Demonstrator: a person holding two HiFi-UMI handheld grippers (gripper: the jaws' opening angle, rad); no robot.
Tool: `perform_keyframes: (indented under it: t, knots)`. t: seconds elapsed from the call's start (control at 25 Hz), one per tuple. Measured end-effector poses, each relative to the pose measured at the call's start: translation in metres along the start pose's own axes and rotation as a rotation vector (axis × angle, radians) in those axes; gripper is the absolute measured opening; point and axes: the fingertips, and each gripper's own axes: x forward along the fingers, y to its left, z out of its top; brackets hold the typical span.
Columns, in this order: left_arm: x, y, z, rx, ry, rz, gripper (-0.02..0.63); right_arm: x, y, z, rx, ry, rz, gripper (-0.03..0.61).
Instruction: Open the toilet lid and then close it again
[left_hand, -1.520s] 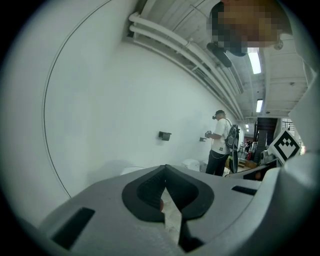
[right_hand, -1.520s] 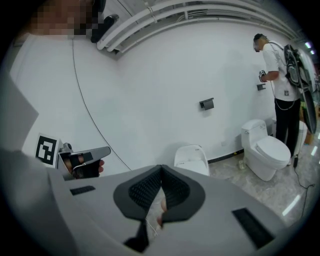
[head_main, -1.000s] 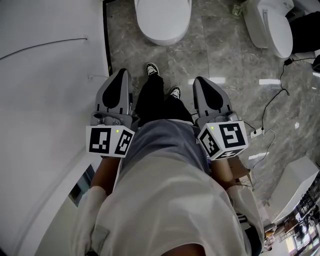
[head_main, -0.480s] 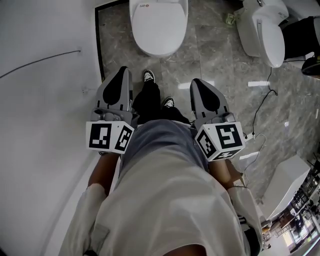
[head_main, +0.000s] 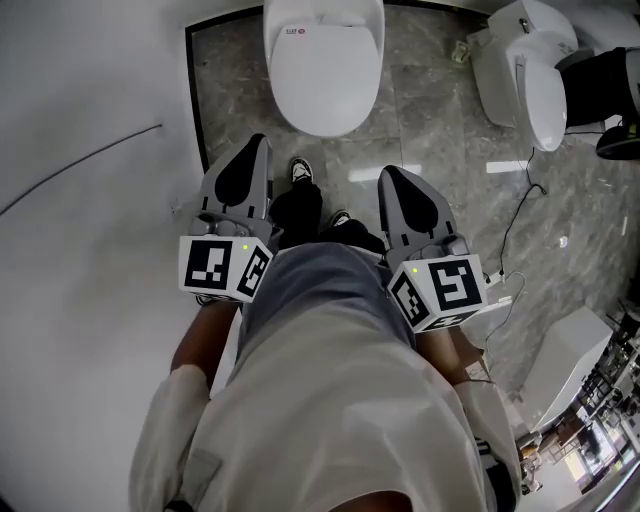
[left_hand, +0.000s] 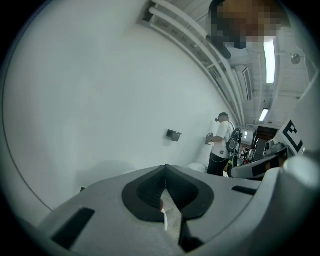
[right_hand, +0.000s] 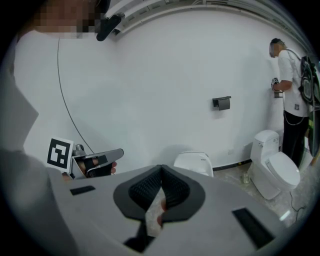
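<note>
- Left gripper view: the left gripper (left_hand: 166, 167) has its two grey jaws pressed together at the tips, with nothing caught between the black pads. Only a sliver of floor shows through the gap behind the tips.
- The right gripper (right_hand: 161, 167) looks the same in its own view. Its jaws meet at the tips and it holds nothing.
- From above, both grippers point forward side by side, one on each side of the person's legs. The marker cubes (head_main: 225, 267) sit at the near ends, over the hands.
- Between the grippers are dark trousers and a pair of black-and-white shoes (head_main: 302, 170), planted on the grey marble floor (head_main: 420, 110).
- The toilet (head_main: 285, 105) stands straight ahead of the shoes, beyond the jaw tips and well apart from both of them. Its white lid (head_main: 322, 70) lies flat down over the bowl – closed.
- Neither gripper touches the toilet.
- A plain white wall (head_main: 90, 90) runs along the left, with a thin dark wire (head_main: 90, 165) across it.
- A second toilet (head_main: 530, 75) stands off to the right, with a white cable (head_main: 520, 215) trailing over the floor near it.
- Farther back, a small dark holder (right_hand: 221, 103) is fixed to the wall.
- Another person (right_hand: 292, 90) in a white shirt stands facing that wall, beside the second toilet.
</note>
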Motion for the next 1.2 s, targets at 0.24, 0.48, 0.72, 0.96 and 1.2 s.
perform_keyframes:
  t: [0.24, 0.48, 0.72, 0.96, 1.2]
  knots:
    - [0.025, 0.032, -0.003, 0.003, 0.038, -0.024, 0.008, 0.036, 0.011, 0.013, -0.004, 0.004, -0.009, 0.011]
    - [0.035, 0.054, -0.019, -0.026, 0.072, -0.005, 0.008, 0.059, 0.019, 0.014, -0.017, 0.023, 0.009, 0.009]
    - [0.036, 0.067, -0.044, -0.057, 0.102, 0.029, 0.008, 0.073, 0.023, 0.006, -0.029, 0.045, 0.029, 0.01]
    - [0.05, 0.066, -0.06, -0.073, 0.131, 0.05, 0.008, 0.083, 0.013, 0.004, -0.032, 0.058, 0.048, 0.011]
    - [0.061, 0.068, -0.084, -0.072, 0.158, 0.054, 0.008, 0.092, 0.005, -0.007, -0.036, 0.07, 0.057, 0.011]
